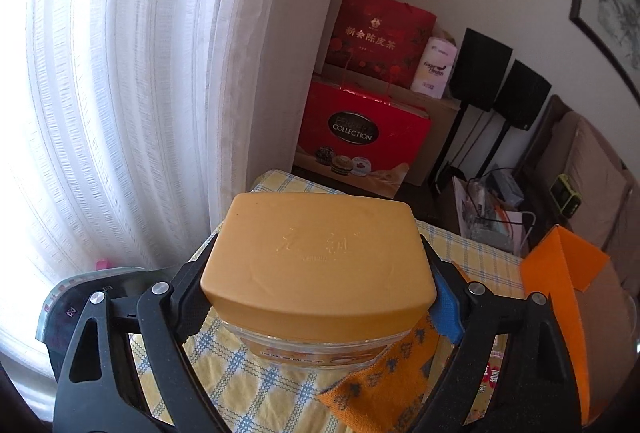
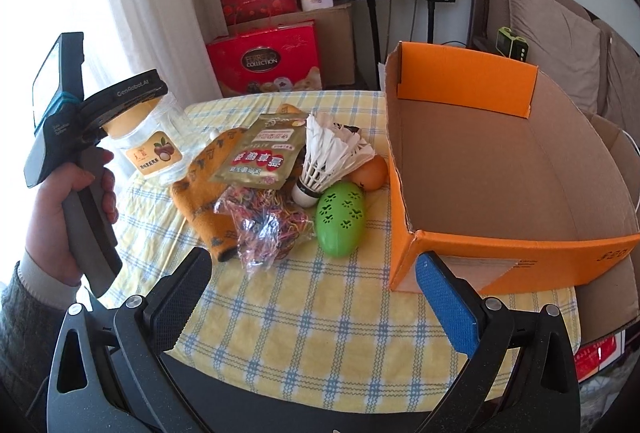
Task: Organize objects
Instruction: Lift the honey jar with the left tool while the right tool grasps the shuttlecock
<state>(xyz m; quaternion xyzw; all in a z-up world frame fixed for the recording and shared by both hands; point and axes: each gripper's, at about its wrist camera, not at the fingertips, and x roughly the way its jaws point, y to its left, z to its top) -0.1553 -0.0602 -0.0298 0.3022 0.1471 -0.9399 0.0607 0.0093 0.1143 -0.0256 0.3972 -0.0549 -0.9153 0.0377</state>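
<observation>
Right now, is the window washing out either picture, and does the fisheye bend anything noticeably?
Left wrist view: the sheer white curtain is blown out by backlight and bows outward, while the clear plastic jar with the tan lid stays sharp in the left gripper. Right wrist view: glare whitens the left edge; the orange cardboard box has curved edges; the right gripper is crisp.

The left gripper [image 1: 318, 297] is clamped on the lid of a jar [image 1: 318, 265], lifted above the table in the person's left hand [image 2: 70, 205]. The right gripper [image 2: 316, 297] hangs low with its jaws spread wide, holding nothing.
</observation>
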